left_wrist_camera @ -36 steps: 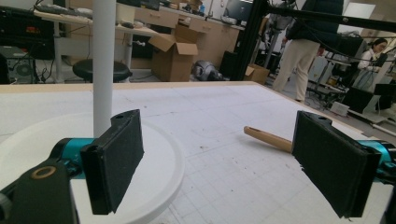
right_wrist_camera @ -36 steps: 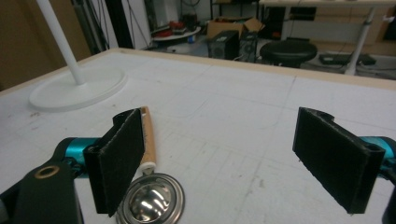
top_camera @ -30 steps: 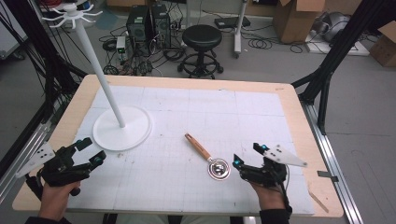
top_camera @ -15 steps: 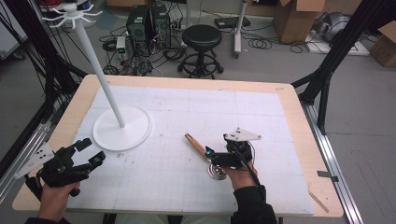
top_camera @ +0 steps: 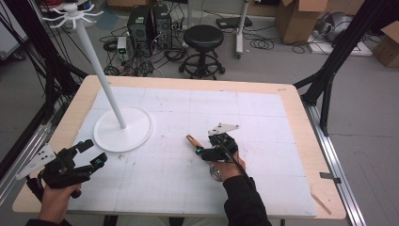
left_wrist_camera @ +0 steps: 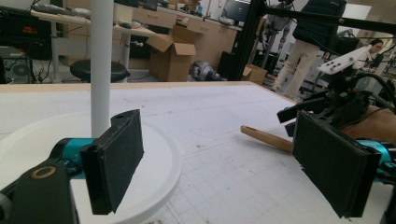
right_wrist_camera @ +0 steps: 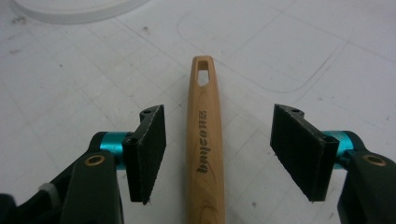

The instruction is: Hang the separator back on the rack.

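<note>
Lower left of the high view: the left claw (top_camera: 89, 153) is held open over the tabletop (top_camera: 291, 117), nothing between its jaws. Lower centre: the right claw (top_camera: 199, 151) straddles the wooden handle (right_wrist_camera: 204, 140) of a utensil (metal head partly hidden under the hand); its jaws have just been closing but do not touch the wood. Farther, left of centre, stands the white stand (top_camera: 123, 129).

A white hook stand (top_camera: 123, 134) rises near the table's (top_camera: 291, 101) left edge; a black stool (top_camera: 203, 38) and cardboard boxes (top_camera: 295, 19) sit beyond.
</note>
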